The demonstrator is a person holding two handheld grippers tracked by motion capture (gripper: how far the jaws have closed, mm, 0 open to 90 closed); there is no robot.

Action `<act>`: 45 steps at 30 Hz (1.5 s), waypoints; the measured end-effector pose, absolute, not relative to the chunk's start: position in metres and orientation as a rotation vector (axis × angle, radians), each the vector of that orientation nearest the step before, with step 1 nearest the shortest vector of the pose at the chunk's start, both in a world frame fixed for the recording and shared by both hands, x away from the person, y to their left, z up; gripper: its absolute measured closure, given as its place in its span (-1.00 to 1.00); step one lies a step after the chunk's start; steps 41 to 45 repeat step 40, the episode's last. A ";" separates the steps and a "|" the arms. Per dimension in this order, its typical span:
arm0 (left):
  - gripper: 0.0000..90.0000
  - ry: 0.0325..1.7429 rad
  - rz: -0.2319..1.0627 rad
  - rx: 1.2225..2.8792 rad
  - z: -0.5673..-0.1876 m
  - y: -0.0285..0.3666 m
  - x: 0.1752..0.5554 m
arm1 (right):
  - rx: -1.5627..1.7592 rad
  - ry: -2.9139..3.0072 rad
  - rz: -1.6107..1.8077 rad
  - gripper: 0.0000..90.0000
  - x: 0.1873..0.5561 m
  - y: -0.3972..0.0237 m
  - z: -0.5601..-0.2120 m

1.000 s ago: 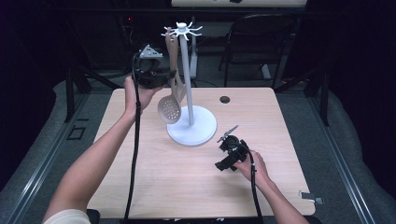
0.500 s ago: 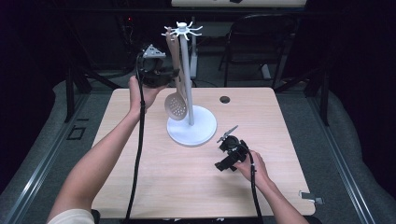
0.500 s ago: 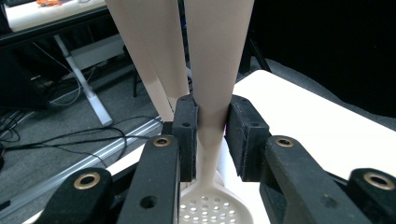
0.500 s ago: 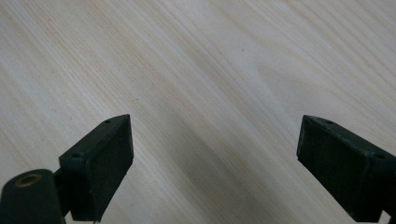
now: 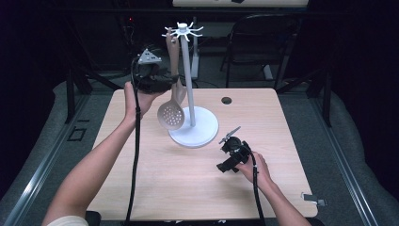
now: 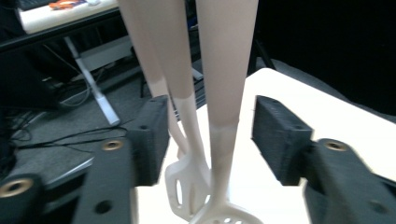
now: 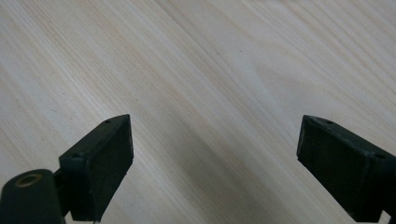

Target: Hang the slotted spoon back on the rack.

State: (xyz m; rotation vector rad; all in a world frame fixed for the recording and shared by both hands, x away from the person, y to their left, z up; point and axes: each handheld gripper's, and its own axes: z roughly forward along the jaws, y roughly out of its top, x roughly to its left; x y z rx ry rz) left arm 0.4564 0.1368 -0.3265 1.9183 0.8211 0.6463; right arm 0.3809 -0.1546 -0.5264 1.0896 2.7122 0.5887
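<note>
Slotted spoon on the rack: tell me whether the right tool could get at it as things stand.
Probably yes: the right tool lies open on the table, and bare tabletop separates it from the slotted spoon.

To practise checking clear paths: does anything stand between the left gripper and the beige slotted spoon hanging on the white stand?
Nothing visible does. The left gripper, whose jaws have just been opening, has the beige slotted spoon by its handle between the pads, with a gap on each side. A second beige utensil hangs close beside it.
</note>
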 end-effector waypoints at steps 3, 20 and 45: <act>-0.25 0.823 0.660 1.927 -0.329 0.143 0.448 | 1.088 2.713 0.589 -0.77 0.381 -0.155 -0.526; -0.65 0.910 0.720 2.022 -0.391 0.184 0.399 | 1.081 2.705 0.587 -0.77 0.380 -0.155 -0.526; -0.75 1.121 0.563 2.045 -0.473 0.223 0.386 | 1.071 2.710 0.581 -0.77 0.380 -0.154 -0.528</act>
